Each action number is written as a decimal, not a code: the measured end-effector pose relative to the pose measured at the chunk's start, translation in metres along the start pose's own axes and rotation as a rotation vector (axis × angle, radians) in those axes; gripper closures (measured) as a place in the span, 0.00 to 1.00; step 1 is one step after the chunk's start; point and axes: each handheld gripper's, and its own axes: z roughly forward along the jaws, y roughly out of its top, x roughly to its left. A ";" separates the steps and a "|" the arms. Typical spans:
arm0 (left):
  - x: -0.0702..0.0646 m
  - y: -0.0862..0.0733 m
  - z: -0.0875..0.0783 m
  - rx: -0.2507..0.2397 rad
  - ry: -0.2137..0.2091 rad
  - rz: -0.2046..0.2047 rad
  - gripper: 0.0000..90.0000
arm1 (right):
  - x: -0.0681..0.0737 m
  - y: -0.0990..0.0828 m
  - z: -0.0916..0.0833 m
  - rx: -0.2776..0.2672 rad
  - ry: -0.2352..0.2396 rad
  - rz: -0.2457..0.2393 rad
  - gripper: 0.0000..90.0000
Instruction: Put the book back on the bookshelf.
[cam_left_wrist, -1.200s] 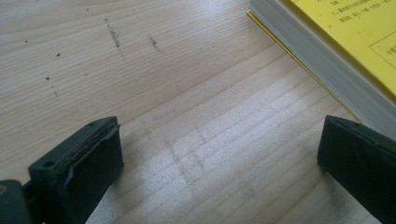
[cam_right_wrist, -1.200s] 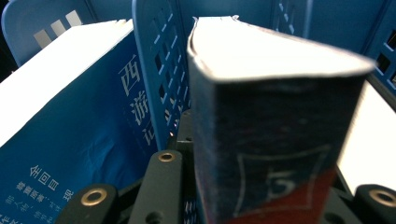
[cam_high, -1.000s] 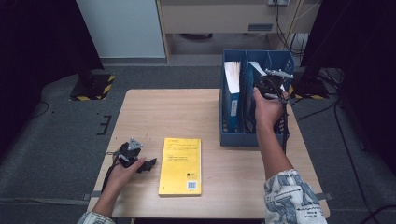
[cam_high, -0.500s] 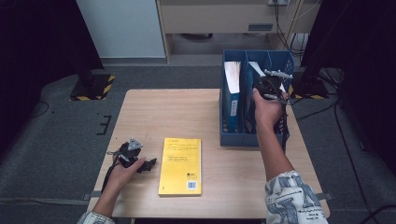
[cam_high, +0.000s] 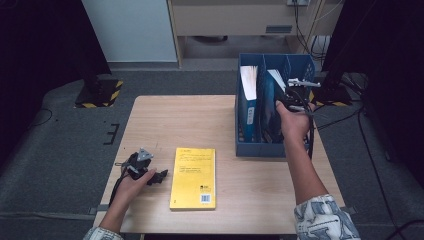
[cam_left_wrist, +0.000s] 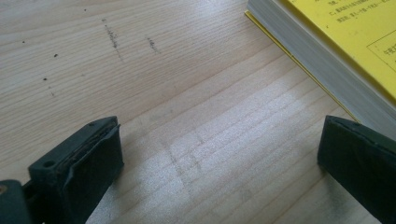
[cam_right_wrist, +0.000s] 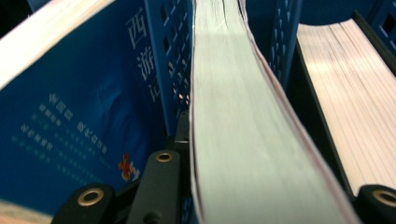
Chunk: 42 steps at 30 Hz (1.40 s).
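Observation:
A yellow book (cam_high: 193, 177) (cam_left_wrist: 345, 42) lies flat on the wooden table (cam_high: 165, 120). Just left of it my left gripper (cam_high: 159, 176) (cam_left_wrist: 219, 154) rests on the table, open, with bare wood between its jaws. A blue file rack (cam_high: 270, 147) stands at the table's right side with books upright in its slots. My right gripper (cam_high: 291, 102) (cam_right_wrist: 266, 196) reaches down into the rack and is shut on a book (cam_right_wrist: 233, 116) standing in a middle slot, whose page edge runs up between the jaws.
A blue-covered book (cam_high: 248, 90) (cam_right_wrist: 70, 107) stands in the rack's left slot. Another book (cam_right_wrist: 345, 93) stands in the slot to the right of the held one. Dark floor and stands surround the table.

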 end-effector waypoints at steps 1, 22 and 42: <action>0.000 0.000 0.000 0.000 0.000 0.000 0.00 | 0.000 -0.001 -0.001 0.003 0.000 -0.003 0.81; -0.001 0.000 0.000 0.001 0.001 0.000 0.00 | 0.007 0.002 -0.022 0.016 0.038 -0.074 0.79; 0.000 0.000 0.000 -0.001 -0.002 0.007 0.00 | 0.014 0.033 -0.004 -0.078 -0.031 -0.049 0.82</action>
